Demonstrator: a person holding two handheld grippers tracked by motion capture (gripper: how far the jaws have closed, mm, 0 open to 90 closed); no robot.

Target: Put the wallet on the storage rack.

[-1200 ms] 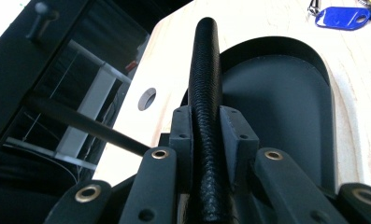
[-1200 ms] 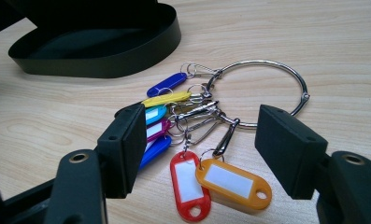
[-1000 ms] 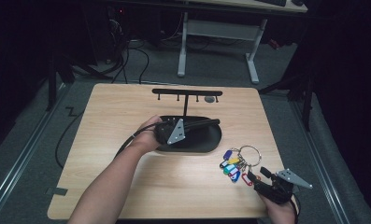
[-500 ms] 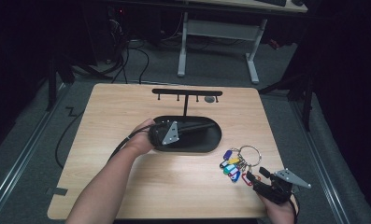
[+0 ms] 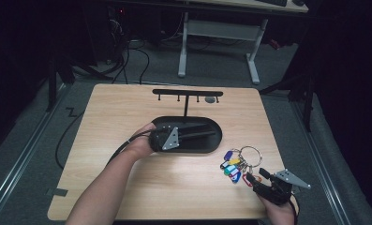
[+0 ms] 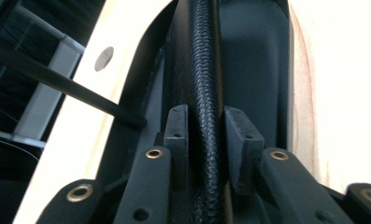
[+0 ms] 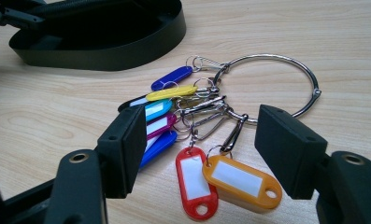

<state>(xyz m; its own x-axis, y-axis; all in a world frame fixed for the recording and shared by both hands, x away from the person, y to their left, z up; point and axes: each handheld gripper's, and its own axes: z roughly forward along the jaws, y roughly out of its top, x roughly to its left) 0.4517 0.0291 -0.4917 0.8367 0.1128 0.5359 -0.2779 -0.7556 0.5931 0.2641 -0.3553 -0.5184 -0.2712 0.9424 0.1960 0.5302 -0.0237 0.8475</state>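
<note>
- While the left gripper (image 6: 205, 122) sits low inside the black oval tray (image 5: 193, 151), its jaws have just been opening. A black braided cord (image 6: 203, 56) runs between the pads, with a sliver of daylight on one side, so I'd call that let go rather than clamped.
- That cord lies lengthwise along the tray floor, so to me the "drop it in the tray" bit looks basically done. What's left on that side is just backing the hand out without dragging the cord along.
- Over at the near right corner of the table (image 5: 127, 108), the right gripper (image 7: 202, 116) is spread wide, with nothing pinched. Its pads stand either side of the key bunch but aren't touching it.
- The key ring (image 7: 267, 56) lies flat on the wood, just outside the tray's right end. Its coloured tags fan out toward the gripper, the red and the orange tag (image 7: 241, 179) nearest.
- So the keys look untouched, and I'd guess they're the next job: grabbing them hasn't happened yet.
- A thin black post rises from the tray's back edge to a hook rack (image 5: 187, 92). I can't make out anything hanging from its pegs. If the keys are meant for a peg or the tray, that whole part is yet to come.
- Roughly halfway by my reckoning: one item parked, one waiting.
</note>
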